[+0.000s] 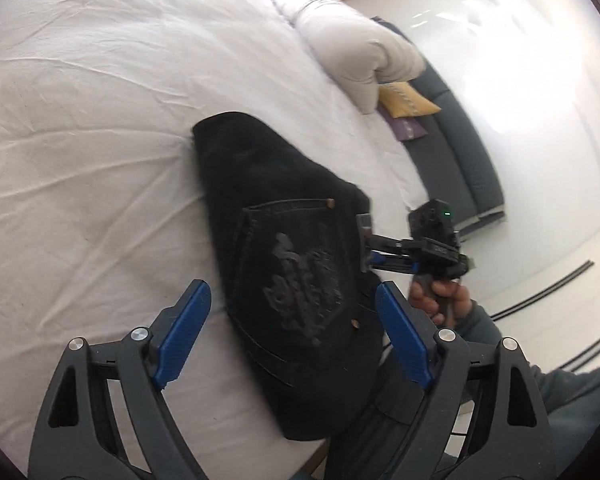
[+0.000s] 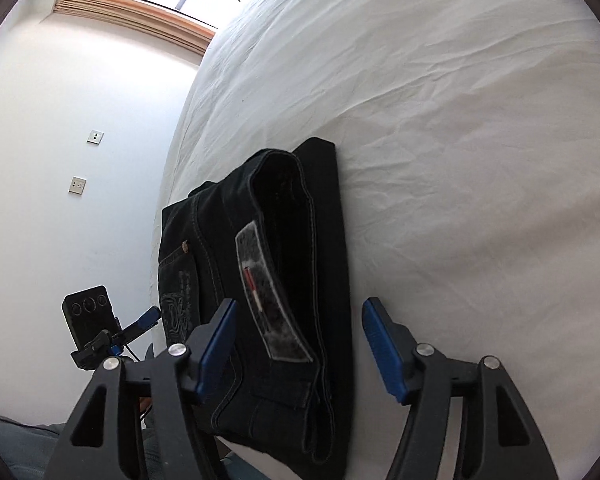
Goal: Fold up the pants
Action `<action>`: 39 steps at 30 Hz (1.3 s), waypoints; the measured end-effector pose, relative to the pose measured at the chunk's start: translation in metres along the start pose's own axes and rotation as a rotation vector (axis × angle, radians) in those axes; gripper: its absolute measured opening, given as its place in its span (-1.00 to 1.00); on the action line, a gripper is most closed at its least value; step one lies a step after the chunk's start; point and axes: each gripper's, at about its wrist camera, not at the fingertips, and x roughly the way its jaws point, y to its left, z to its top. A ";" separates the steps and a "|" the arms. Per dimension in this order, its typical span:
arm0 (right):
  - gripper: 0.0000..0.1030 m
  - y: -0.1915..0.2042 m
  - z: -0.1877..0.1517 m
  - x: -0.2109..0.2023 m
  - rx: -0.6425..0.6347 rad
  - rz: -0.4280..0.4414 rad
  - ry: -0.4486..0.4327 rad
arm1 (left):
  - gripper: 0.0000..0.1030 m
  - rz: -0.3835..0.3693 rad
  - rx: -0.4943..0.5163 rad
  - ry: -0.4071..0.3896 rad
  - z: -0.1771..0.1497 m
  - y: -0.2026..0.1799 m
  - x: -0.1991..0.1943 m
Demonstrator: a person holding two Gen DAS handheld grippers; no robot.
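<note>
- The black pants (image 2: 268, 280) are lying folded by the bed's (image 2: 460, 120) near edge
- Left claw (image 1: 296, 336) and right claw (image 2: 300, 344) are hanging open, gripping nothing
- Likely finishing: flattening or squaring the bundle is probably coming next

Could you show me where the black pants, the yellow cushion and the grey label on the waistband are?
Black pants (image 1: 284, 264): left wrist view, on the back pocket's embroidered patch.
Yellow cushion (image 1: 408, 100): left wrist view, on its upper face.
Grey label (image 2: 268, 292): right wrist view, on the middle of the patch.
</note>
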 end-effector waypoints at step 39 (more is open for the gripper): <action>-0.61 0.132 0.026 -0.002 -0.268 -0.199 -0.131 | -0.58 0.490 0.219 0.002 0.048 -0.098 0.019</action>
